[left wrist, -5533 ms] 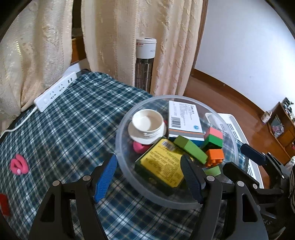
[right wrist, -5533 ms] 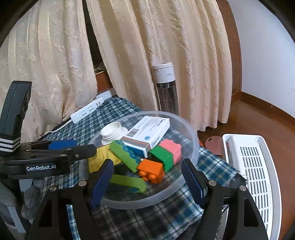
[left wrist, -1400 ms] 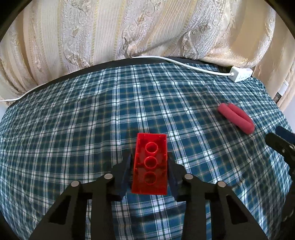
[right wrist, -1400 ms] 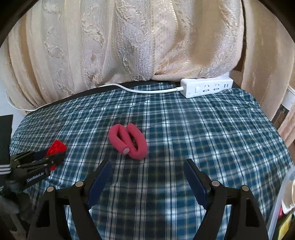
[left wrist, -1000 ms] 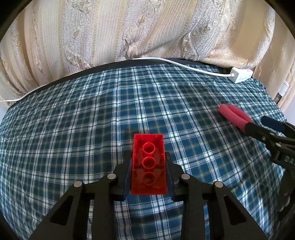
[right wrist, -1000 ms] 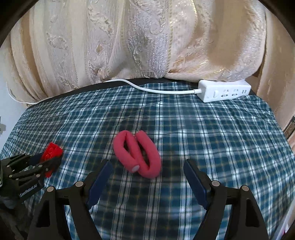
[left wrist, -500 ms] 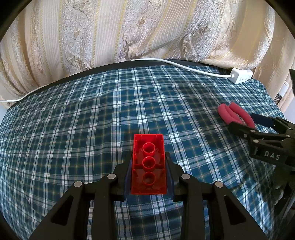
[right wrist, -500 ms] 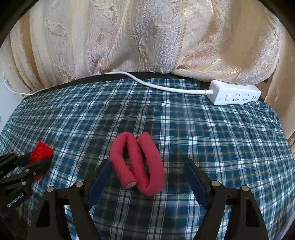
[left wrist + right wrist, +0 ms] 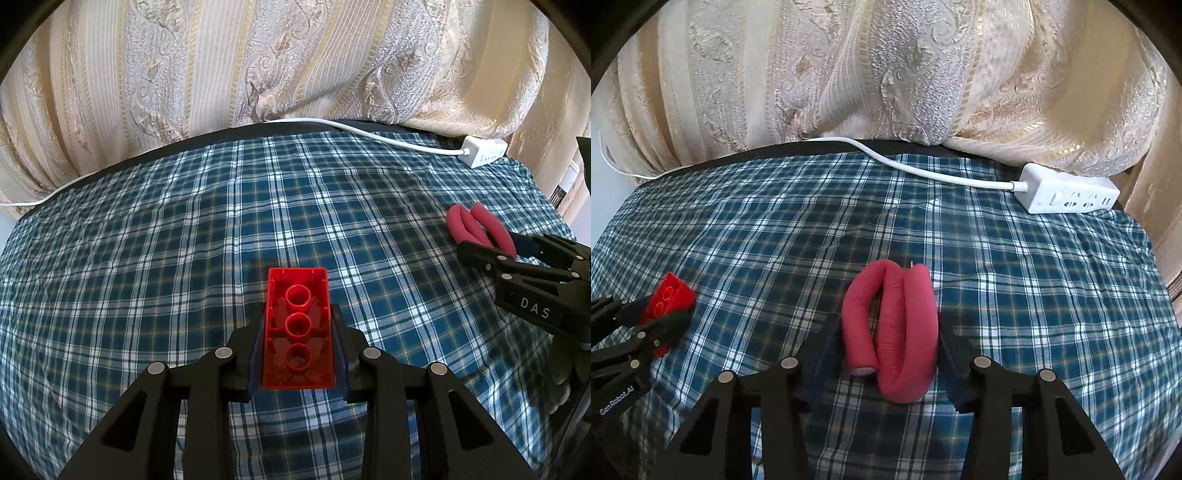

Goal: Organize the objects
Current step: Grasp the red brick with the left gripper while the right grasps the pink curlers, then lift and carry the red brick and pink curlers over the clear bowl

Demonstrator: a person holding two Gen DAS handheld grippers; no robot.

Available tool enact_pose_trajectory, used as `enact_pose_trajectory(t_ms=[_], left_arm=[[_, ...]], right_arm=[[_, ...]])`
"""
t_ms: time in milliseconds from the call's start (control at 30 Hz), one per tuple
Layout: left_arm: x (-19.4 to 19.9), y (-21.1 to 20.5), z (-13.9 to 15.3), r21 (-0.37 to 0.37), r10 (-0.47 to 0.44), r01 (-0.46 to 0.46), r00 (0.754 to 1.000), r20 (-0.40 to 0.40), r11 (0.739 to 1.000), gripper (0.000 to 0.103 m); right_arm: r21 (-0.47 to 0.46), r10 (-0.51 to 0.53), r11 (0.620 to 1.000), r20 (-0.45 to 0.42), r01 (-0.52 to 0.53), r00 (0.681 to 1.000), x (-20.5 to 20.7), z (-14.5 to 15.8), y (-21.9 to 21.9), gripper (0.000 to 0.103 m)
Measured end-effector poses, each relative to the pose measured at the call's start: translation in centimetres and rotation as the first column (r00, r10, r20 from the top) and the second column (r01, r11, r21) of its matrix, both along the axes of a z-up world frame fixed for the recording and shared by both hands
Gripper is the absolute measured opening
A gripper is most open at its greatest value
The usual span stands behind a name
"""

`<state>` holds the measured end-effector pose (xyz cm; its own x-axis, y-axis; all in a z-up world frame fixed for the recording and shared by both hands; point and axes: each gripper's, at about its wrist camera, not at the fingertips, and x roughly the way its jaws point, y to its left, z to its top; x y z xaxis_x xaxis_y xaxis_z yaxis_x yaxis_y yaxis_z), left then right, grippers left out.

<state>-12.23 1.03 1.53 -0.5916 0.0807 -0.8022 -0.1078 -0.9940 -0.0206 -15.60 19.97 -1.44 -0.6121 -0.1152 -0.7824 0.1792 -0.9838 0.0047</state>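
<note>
The left tongs (image 9: 297, 341) are closed tightly on a red building brick (image 9: 297, 328), pinching its two long sides. The brick's hollow underside faces the camera, showing three round tubes in a row, and its far end sticks out past the fingertips. It is held above a blue and white plaid cloth (image 9: 184, 236) that covers the bench.

The right tongs (image 9: 890, 339) have drawn in around a pink foam roller (image 9: 892, 328), a soft tube folded into a loop, which sits between the two fingers. The right finger presses against the loop's side; the left finger is just beside it, and whether it touches cannot be told. The roller's near end hangs over the plaid cloth, and whether it rests on the cloth or is lifted is unclear.

From the left camera, the right tongs and roller appear at the right edge of the bench, well apart from the brick. From the right camera, the left tongs and brick appear at the near left.

At the far right of the bench lies a white power strip (image 9: 1069, 194). Its white cord (image 9: 923, 171) runs left along the far edge. Behind the bench hang cream patterned curtains (image 9: 886, 74).
</note>
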Motion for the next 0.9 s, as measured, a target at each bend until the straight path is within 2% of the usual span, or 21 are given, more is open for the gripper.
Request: enact_pose_trajectory(t_ms=[367, 900], left_arm=[[0.0, 0.1, 0.0, 0.004, -0.007, 0.007, 1.0, 0.005, 1.0, 0.032], [1.5, 2.1, 2.1, 0.037, -0.073, 0.074, 0.997, -0.039, 0.997, 0.032]], right_arm=[[-0.037, -0.007, 0.999, -0.008, 0.006, 1.0, 2.3, 0.9, 0.1, 0.05], [-0.11, -0.077, 0.991, -0.023, 0.074, 0.997, 7.4, 2.3, 1.9, 0.05]])
